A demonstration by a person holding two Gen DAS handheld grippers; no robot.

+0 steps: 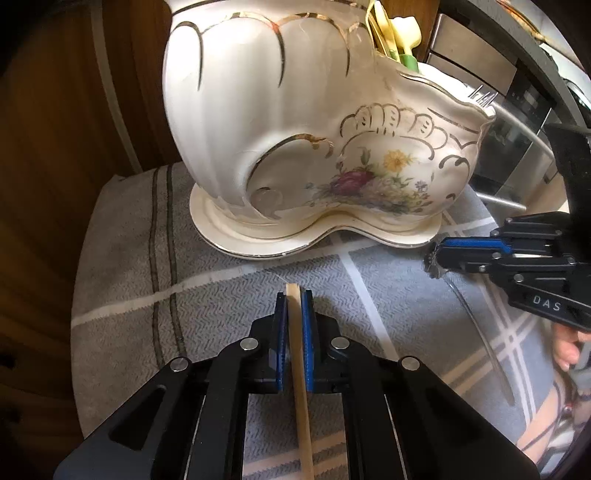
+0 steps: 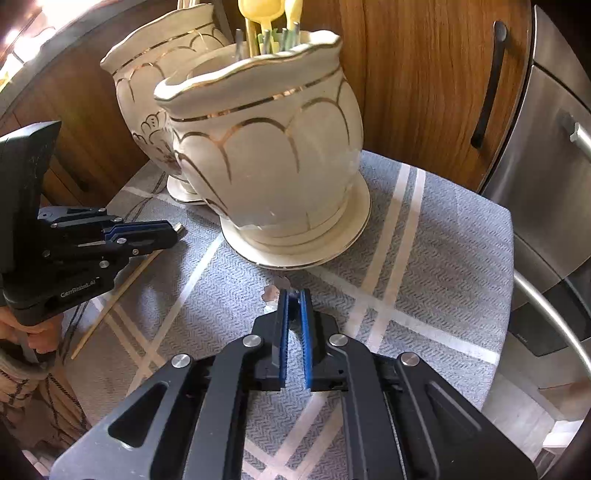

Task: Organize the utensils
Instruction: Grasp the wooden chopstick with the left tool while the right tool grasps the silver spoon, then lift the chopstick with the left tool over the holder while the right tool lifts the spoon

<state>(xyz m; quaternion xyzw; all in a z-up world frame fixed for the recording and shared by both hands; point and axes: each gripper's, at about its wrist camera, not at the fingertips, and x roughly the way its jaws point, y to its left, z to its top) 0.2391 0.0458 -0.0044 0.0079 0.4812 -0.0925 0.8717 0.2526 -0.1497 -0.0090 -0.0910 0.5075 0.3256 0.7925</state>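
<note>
A cream ceramic pot [image 1: 295, 129] with gold trim and a flower print stands on the cloth, with yellow and green utensils [image 1: 399, 33] sticking out of it. My left gripper [image 1: 293, 294] is just in front of it, shut on a wooden chopstick [image 1: 301, 406] that runs back under the gripper. The right wrist view shows the pot [image 2: 266, 147], its utensils [image 2: 266, 14], the left gripper [image 2: 173, 230] and the chopstick [image 2: 110, 306] slanting down to the cloth. My right gripper [image 2: 294, 295] is shut on the frilled end of a clear plastic utensil [image 2: 271, 293]. Its thin handle [image 1: 493, 360] trails from the right gripper [image 1: 434, 258].
A grey cloth with pale stripes [image 2: 424, 258] covers the small table. Wooden cabinet doors [image 2: 424, 74] stand behind the pot, and a steel appliance with a bar handle [image 2: 546, 184] is close on the right. A person's hand [image 2: 37, 336] holds the left gripper.
</note>
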